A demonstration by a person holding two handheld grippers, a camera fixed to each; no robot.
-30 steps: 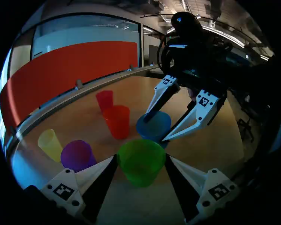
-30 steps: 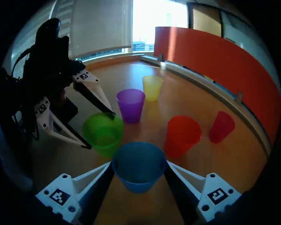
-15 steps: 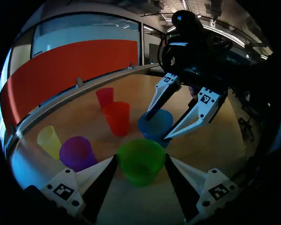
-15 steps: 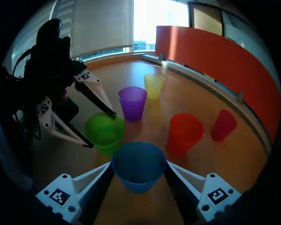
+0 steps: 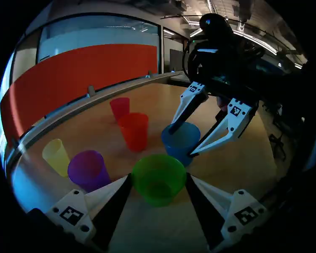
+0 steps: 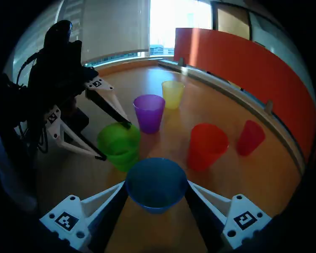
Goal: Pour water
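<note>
Wooden desk (image 5: 250, 160), two tools, each gripping one cup.
Left tool (image 5: 158, 179) clamps green cup (image 5: 159, 189); right tool (image 6: 156, 183) clamps blue cup (image 6: 156, 196) just beside it. Orange cup (image 5: 134, 131), purple cup (image 5: 88, 168), yellow cup (image 5: 56, 157) and red cup (image 5: 120, 108) stand beyond. Contents cannot be told.

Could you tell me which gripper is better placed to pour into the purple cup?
Probably the left gripper: it holds the green cup, which stands right beside the purple cup. The right gripper holds the blue cup farther off, nearer the orange cup.
</note>
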